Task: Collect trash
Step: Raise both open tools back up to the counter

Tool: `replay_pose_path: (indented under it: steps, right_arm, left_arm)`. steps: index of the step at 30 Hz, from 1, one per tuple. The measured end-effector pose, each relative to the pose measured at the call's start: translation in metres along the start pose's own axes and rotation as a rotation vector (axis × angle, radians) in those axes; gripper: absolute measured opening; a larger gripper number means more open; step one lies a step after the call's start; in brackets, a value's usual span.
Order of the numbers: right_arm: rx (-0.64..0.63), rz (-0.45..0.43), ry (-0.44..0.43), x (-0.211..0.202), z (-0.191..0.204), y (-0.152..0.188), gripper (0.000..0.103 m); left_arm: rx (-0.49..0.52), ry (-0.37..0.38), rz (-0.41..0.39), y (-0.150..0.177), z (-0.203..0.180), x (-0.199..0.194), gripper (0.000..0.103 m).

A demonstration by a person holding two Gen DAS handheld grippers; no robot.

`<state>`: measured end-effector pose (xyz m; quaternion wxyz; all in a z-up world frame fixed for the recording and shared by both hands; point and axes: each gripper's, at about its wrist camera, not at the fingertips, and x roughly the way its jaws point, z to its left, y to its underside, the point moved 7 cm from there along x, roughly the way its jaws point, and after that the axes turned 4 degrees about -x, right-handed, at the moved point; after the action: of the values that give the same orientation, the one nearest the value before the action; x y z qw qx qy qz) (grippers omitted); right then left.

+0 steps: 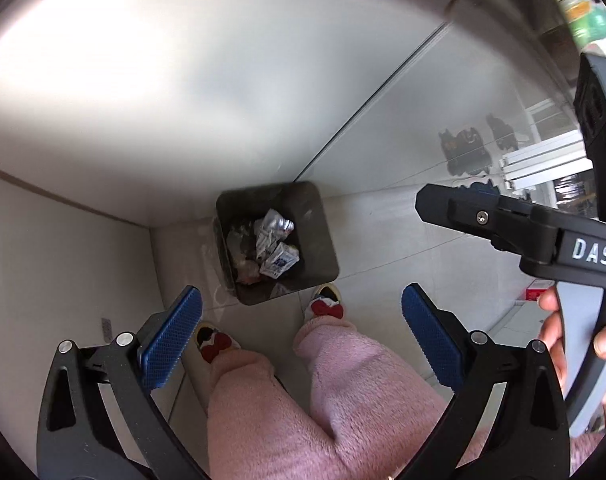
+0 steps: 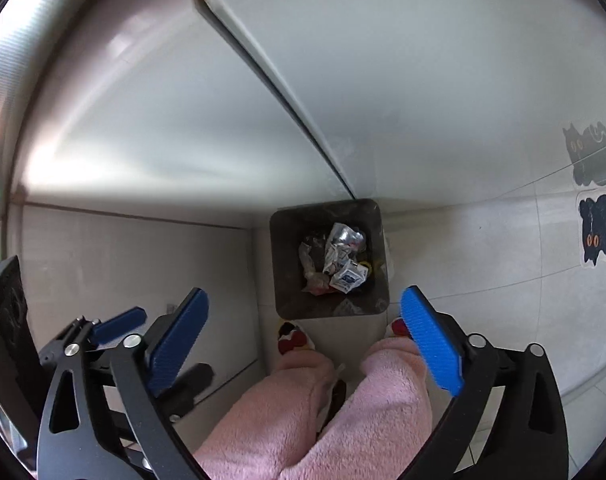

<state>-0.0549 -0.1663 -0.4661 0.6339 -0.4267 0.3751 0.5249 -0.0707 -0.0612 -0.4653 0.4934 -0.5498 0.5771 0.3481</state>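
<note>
Left wrist view: left gripper [image 1: 301,328] wide apart and empty, high above the bin [image 1: 277,242] on the floor [image 1: 383,240] in the wall corner, crumpled trash [image 1: 275,246] already inside; any drop is best released straight over the opening, clear of the near rim by the slippers [image 1: 327,306]. Right wrist view: right gripper [image 2: 305,334] likewise wide and empty over the bin [image 2: 329,258]; walls close behind and left, open floor [image 2: 483,248] to the right.
</note>
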Motion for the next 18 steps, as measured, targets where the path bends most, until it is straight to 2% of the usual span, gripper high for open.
replay_pose_path:
  steps: [7,14,18]
  right_arm:
    - [-0.024,-0.080,-0.047,-0.075,0.011,-0.001,0.100]
    - [-0.086,-0.251,-0.081,-0.155,0.026,-0.019,0.100]
    - [-0.122,-0.337,-0.092,-0.192,0.035,-0.042,0.100]
  left_arm:
    - [-0.002,0.045,-0.122,-0.017,-0.004,-0.083,0.095]
    - [-0.009,0.096,-0.238,-0.048,-0.007,-0.157,0.095]
    - [0.011,0.086,-0.300,-0.072,-0.011,-0.186,0.095]
